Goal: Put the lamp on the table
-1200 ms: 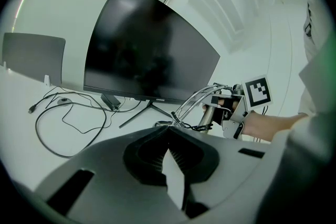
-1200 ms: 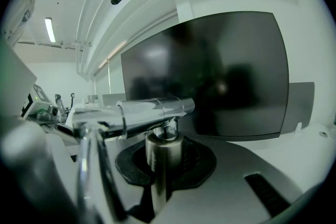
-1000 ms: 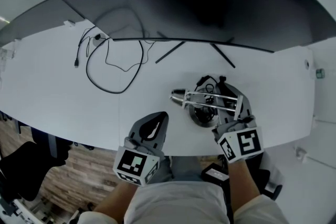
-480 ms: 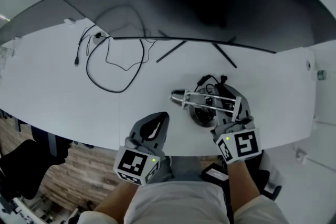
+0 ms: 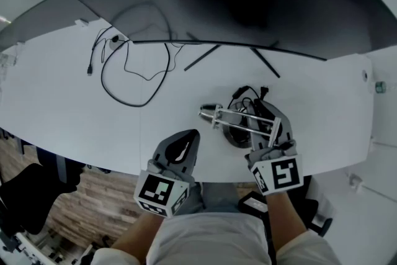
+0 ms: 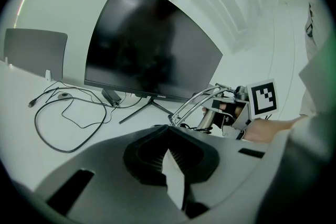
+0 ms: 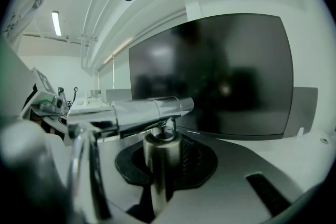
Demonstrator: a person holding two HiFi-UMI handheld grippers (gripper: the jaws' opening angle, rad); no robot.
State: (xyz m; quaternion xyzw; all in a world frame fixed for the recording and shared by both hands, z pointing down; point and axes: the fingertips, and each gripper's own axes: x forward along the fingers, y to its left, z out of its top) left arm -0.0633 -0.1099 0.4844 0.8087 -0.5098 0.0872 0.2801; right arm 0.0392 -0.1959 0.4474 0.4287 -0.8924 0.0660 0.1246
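Observation:
A chrome desk lamp (image 5: 243, 116) with folded arms and a round dark base (image 5: 233, 136) is at the white table's (image 5: 68, 115) near right part; whether the base touches the top I cannot tell. My right gripper (image 5: 265, 124) is shut on the lamp's upright post (image 7: 161, 162), and the shiny lamp head (image 7: 134, 114) lies across just above the jaws. My left gripper (image 5: 188, 138) is shut on nothing and hovers at the table's front edge, left of the lamp. In the left gripper view the lamp (image 6: 198, 104) and the right gripper (image 6: 231, 113) appear ahead to the right.
A large dark monitor (image 5: 236, 3) on thin splayed legs (image 5: 201, 60) fills the back of the table. A looped black cable (image 5: 131, 74) lies at the back left. The table's front edge (image 5: 124, 170) runs just under both grippers, with wooden floor (image 5: 74, 214) below.
My right gripper and the lamp have shifted slightly left and toward me. The left gripper has barely moved.

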